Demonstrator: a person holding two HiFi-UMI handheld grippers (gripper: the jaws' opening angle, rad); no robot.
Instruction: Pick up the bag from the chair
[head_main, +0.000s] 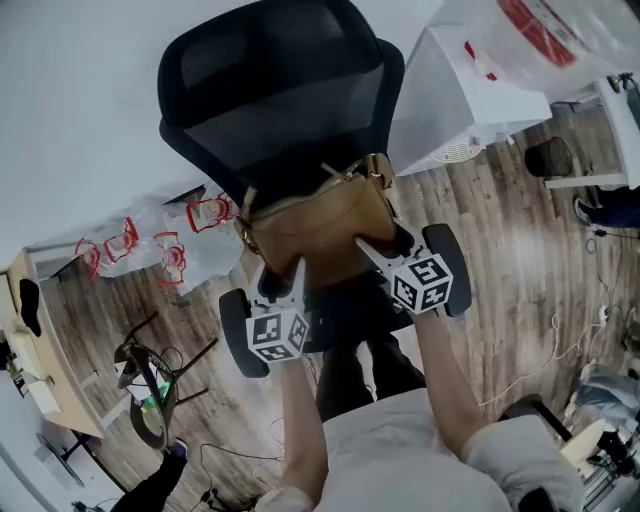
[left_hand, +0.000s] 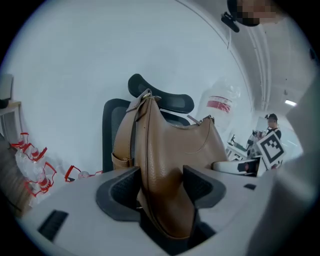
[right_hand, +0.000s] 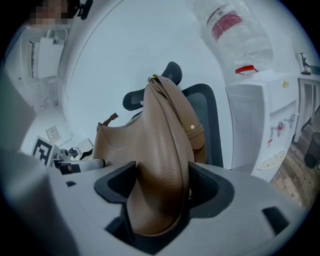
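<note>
A tan leather bag is held up in front of the black mesh office chair. My left gripper is shut on the bag's lower left end. The bag fills the space between its black pads, and the strap runs up its side. My right gripper is shut on the other end. There too the bag is pinched between the pads. The chair's headrest shows behind the bag. Whether the bag still touches the seat is hidden.
A white water dispenser with a large bottle stands right of the chair. Clear bags with red handles lie on the wooden floor at left. A desk and another chair's base are at lower left. Cables trail at right.
</note>
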